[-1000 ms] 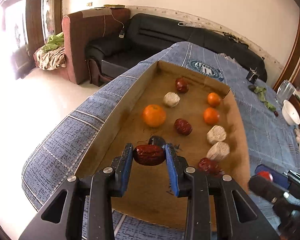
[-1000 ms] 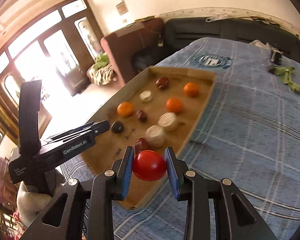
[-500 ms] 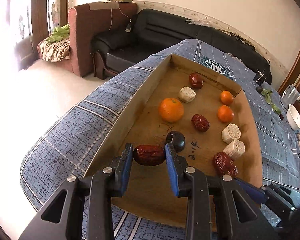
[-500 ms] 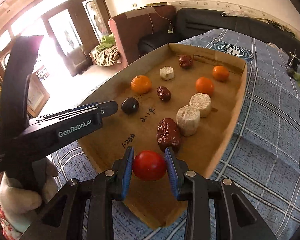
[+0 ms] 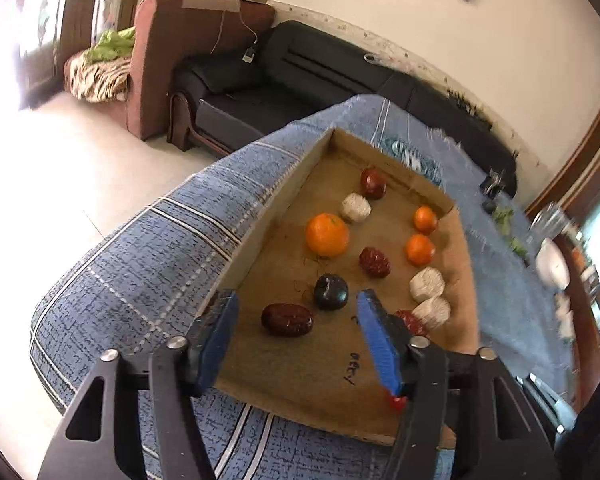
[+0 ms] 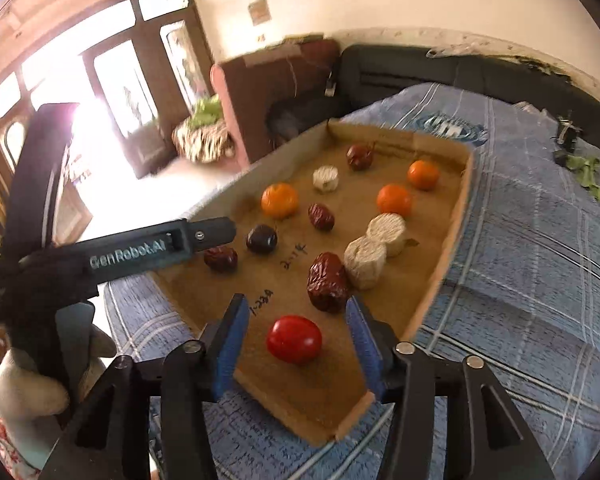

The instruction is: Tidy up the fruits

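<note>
A shallow cardboard tray (image 5: 260, 236) (image 6: 456, 208) lies on a blue plaid cloth. It holds oranges, red dates, white round pieces and a dark plum (image 5: 331, 291) (image 6: 261, 239). My left gripper (image 5: 296, 320) has its jaws opening, and a dark red date (image 5: 287, 320) (image 6: 221, 258) lies on the tray floor between the blue pads, free of both. My right gripper (image 6: 296, 334) is also opening, its pads apart from the red tomato (image 6: 294, 339) resting on the tray near the front edge. A wrinkled date (image 6: 327, 281) sits just beyond the tomato.
A black sofa (image 5: 300, 80) and a brown armchair (image 5: 188, 40) stand beyond the table. Green leaves (image 6: 588, 172), a small dark object (image 6: 564, 136) and a white bowl (image 5: 552, 266) sit on the cloth at the right. A gloved hand (image 6: 24, 384) holds the left tool.
Both grippers have let go: the date and the tomato, held between the pads earlier, now lie on the tray floor with the jaws spread wide around them.
</note>
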Demonstrator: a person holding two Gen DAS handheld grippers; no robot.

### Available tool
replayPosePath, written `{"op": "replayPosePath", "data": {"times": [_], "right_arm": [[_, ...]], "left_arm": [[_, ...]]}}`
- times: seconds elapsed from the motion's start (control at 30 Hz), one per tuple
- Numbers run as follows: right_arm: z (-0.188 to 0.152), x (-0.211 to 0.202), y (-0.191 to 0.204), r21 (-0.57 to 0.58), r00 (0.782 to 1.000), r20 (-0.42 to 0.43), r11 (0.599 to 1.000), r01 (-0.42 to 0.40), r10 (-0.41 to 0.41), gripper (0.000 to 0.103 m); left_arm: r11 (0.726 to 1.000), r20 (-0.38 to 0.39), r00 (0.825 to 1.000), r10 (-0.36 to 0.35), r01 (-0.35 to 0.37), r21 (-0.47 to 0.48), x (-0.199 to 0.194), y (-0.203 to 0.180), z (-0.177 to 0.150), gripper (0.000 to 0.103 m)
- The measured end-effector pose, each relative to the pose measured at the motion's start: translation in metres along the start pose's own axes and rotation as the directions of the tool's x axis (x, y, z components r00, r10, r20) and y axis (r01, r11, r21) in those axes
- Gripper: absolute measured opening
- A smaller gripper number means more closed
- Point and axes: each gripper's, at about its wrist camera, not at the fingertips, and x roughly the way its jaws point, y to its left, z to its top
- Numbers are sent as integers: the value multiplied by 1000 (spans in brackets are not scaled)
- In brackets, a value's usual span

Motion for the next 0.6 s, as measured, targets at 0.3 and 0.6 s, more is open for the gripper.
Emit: {"op": "replayPosePath", "data": {"times": [0.3,0.6], "right_arm": [[-3,-31,-28,123,997,66,992,36,-44,69],[-9,-36,-27,107,995,68,992,72,-79,72]], "left_arm": [[993,47,996,-79,83,-87,-22,17,5,67],[965,237,955,178,-217,150,-45,-51,-10,85]]}}
